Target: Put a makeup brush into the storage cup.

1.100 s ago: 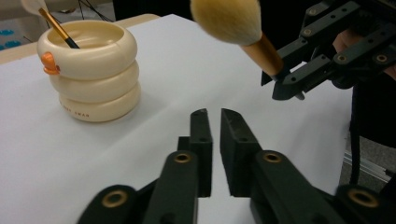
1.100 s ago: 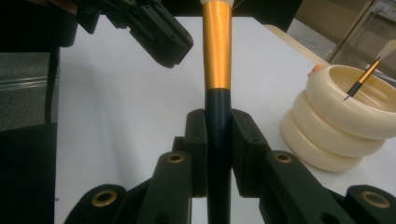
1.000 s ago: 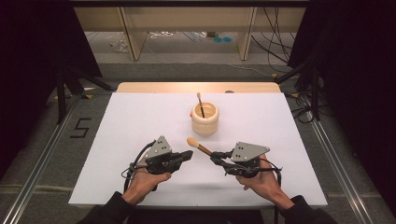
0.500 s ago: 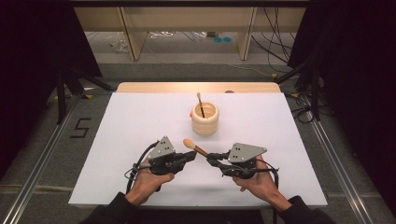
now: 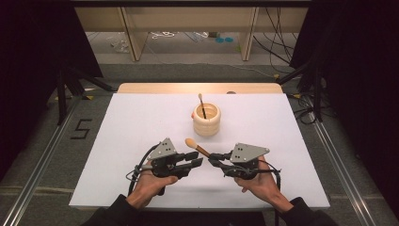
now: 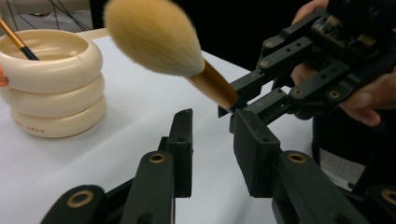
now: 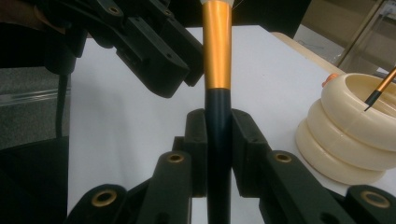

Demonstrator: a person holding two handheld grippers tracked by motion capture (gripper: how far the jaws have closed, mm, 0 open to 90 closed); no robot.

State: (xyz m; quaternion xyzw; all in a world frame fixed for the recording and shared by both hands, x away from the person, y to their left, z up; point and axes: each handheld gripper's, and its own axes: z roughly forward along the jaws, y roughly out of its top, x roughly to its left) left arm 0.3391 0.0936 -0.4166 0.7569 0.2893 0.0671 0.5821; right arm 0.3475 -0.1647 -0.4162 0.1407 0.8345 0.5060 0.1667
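A makeup brush (image 5: 196, 147) with a fluffy tan head (image 6: 152, 37), a gold ferrule (image 7: 216, 44) and a dark handle is clamped in my right gripper (image 5: 212, 157), which is shut on the handle (image 7: 218, 130). The brush points up and left, off the table. My left gripper (image 5: 198, 163) stands open just below the brush head, its jaws apart with nothing between them (image 6: 212, 149). A cream ribbed holder (image 5: 206, 119) stands behind, with a thin brush (image 5: 202, 104) upright in it.
The white table top (image 5: 117, 141) stretches wide on both sides. A wooden strip (image 5: 141, 87) runs along its far edge. Cables trail from both grippers toward the person's hands (image 5: 150, 186).
Both grippers have drawn closer together near the table's front. The brush head now hangs right above the left gripper's open jaws.
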